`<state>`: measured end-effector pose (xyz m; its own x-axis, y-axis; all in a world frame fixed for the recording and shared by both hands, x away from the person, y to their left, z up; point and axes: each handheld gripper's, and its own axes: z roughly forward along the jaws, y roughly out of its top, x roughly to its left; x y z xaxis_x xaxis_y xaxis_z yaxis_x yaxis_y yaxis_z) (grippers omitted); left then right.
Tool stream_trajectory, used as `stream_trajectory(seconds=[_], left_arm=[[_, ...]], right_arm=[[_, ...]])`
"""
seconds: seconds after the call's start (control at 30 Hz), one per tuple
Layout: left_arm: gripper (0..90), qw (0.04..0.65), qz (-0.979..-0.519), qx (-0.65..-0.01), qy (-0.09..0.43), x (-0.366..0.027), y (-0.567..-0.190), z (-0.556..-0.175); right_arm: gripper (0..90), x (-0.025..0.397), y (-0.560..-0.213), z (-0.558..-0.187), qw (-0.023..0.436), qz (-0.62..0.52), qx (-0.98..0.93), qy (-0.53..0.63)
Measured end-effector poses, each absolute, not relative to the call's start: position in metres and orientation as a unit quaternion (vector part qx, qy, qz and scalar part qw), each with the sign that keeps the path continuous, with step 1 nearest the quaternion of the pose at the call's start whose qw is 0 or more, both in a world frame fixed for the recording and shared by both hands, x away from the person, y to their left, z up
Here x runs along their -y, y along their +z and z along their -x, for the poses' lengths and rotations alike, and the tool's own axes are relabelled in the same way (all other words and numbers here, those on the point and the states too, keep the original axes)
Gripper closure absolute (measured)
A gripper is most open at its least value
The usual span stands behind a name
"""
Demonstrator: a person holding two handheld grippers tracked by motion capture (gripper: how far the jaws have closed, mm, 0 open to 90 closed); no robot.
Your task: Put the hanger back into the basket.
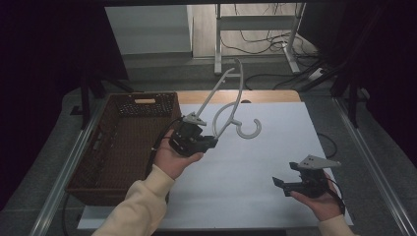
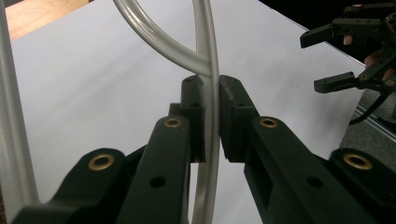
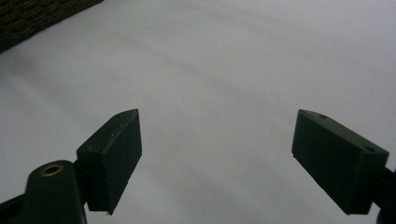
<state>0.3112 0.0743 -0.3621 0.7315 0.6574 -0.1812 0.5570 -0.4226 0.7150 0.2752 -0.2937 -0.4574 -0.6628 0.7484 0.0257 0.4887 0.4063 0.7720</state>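
Observation:
A pale grey plastic clothes hanger (image 1: 231, 101) is lifted off the white sheet (image 1: 265, 162), its hook curling down at the right. My left gripper (image 1: 214, 141) is shut on one of the hanger's rods. In the left gripper view the rod (image 2: 208, 93) runs straight up between the closed jaws. My right gripper (image 1: 279, 186) hovers low over the sheet's near right corner, held in a hand. Its jaws stand wide apart with nothing between them, and in the right gripper view the right gripper (image 3: 217, 154) looks down on bare white sheet.
A dark brown wicker basket (image 1: 123, 147) stands at the table's left, next to my left hand. Metal rails run along both table sides. Behind the table are a desk frame (image 1: 255, 29) and loose cables on the floor.

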Motion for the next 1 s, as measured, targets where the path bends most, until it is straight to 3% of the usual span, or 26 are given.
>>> stream_trajectory(seconds=[1.0], left_arm=[[81.9, 0.383, -0.842, -0.373, 0.071, -0.131, -0.356, -0.311]], right_arm=[[16.1, 0.293, -0.459, -0.276, 0.163, -0.376, -0.824, 0.390]])
